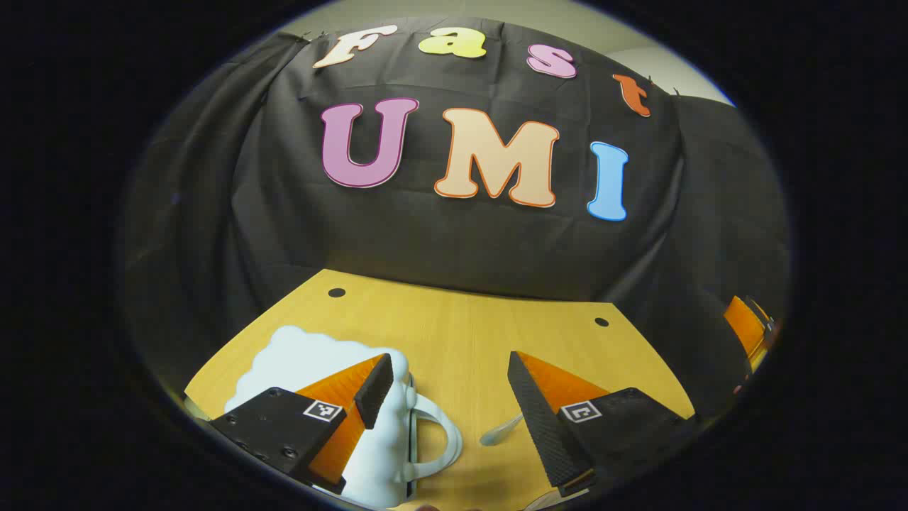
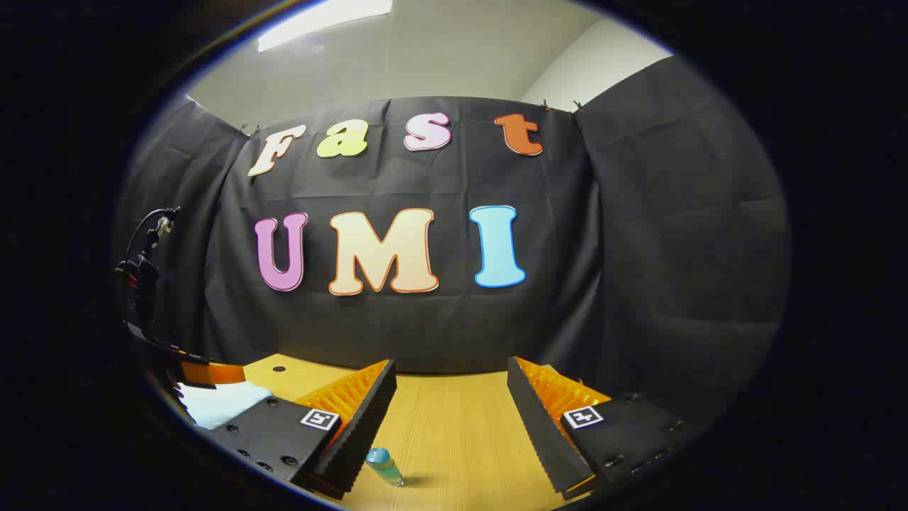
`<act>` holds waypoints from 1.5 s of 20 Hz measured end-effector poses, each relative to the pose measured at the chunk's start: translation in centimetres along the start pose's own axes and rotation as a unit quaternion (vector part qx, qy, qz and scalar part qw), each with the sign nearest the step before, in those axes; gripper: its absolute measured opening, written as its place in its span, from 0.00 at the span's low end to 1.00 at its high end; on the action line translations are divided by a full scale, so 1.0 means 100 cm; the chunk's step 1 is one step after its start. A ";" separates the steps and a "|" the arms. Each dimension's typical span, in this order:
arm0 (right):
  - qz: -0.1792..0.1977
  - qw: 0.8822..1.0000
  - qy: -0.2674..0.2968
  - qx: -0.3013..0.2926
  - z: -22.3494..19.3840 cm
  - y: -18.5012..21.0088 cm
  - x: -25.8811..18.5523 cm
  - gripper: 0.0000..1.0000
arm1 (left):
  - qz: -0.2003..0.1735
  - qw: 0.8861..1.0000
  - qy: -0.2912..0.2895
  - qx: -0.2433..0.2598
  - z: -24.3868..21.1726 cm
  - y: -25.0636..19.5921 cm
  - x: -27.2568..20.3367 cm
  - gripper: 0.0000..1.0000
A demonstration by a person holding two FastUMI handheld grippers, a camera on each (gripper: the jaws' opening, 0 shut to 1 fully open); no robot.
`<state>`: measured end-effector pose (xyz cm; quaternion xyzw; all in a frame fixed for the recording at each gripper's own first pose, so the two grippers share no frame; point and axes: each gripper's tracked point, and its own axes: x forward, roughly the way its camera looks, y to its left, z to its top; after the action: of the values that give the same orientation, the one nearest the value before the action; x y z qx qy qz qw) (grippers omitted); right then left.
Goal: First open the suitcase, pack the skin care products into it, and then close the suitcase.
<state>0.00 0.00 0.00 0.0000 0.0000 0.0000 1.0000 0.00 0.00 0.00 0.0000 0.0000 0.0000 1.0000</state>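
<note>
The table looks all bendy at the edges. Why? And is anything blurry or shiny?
In the left gripper view, the fisheye lens curves the table, and the white suitcase stays sharp. In the right gripper view, a ceiling light glares at the top, and the small bottle casts a soft shadow.

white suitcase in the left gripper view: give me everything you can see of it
The suitcase is a small pale white case with a scalloped, cloud-like outline and a smooth, plastic-looking shell. It lies flat on the wooden table, apparently closed. A looped white handle sticks out from its right edge, beside a dark seam along that edge. The left hand-held gripper hovers open above it, one finger overlapping its right part; contact cannot be told. In the right gripper view a corner of it appears at lower left.
</note>
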 end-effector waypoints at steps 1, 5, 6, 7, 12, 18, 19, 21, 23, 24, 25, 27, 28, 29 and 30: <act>0.002 1.000 0.001 -0.004 -0.001 0.001 0.000 0.98 | 0.001 1.000 0.009 -0.004 -0.004 0.002 0.000 0.95; 0.001 1.000 0.006 -0.009 -0.006 0.002 -0.005 0.98 | 0.001 0.999 0.050 -0.010 -0.021 0.009 0.001 0.96; 0.000 1.000 0.009 -0.010 -0.007 0.001 -0.006 0.99 | -0.001 0.998 0.059 -0.009 -0.026 0.009 0.002 0.96; -0.004 1.000 0.012 -0.010 -0.010 -0.001 -0.008 0.98 | -0.008 0.998 0.069 -0.010 -0.030 0.008 0.004 0.96; -0.020 1.000 0.016 -0.008 -0.011 -0.011 -0.021 0.98 | -0.055 0.985 0.160 -0.033 -0.061 -0.006 0.010 0.96; -0.046 0.999 0.021 -0.008 -0.015 -0.030 -0.039 0.98 | -0.054 0.962 0.264 -0.047 -0.094 -0.007 0.032 0.85; -0.050 0.998 0.022 -0.007 -0.016 -0.033 -0.042 0.98 | -0.050 0.956 0.286 -0.047 -0.103 -0.006 0.034 0.82; -0.058 0.998 0.022 -0.005 -0.016 -0.039 -0.047 0.98 | -0.039 0.943 0.327 -0.051 -0.118 -0.004 0.037 0.77; -0.066 0.998 0.023 -0.006 -0.016 -0.046 -0.051 0.98 | -0.035 0.929 0.363 -0.058 -0.135 -0.007 0.039 0.77; -0.070 0.997 0.024 -0.007 -0.016 -0.050 -0.052 0.98 | -0.033 0.924 0.377 -0.054 -0.140 -0.008 0.039 0.71; -0.072 0.997 0.026 -0.009 -0.017 -0.052 -0.054 0.98 | -0.031 0.920 0.387 -0.045 -0.145 -0.008 0.041 0.74; -0.076 0.997 0.029 -0.011 -0.018 -0.056 -0.056 0.98 | -0.027 0.915 0.403 -0.027 -0.154 -0.008 0.045 0.67; -0.078 0.996 0.031 -0.012 -0.018 -0.058 -0.057 0.98 | -0.022 0.910 0.414 -0.021 -0.159 -0.008 0.046 0.66; -0.078 0.996 0.032 -0.012 -0.019 -0.060 -0.059 0.98 | -0.016 0.906 0.422 -0.017 -0.163 -0.007 0.047 0.64; -0.080 0.996 0.033 -0.014 -0.019 -0.062 -0.060 0.98 | -0.008 0.903 0.429 -0.014 -0.167 -0.004 0.049 0.64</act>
<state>-5.98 -6.23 -1.86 -0.0142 0.0329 -0.0800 0.9962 4.85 -0.44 -16.70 -0.0137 0.4293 -0.0081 0.9030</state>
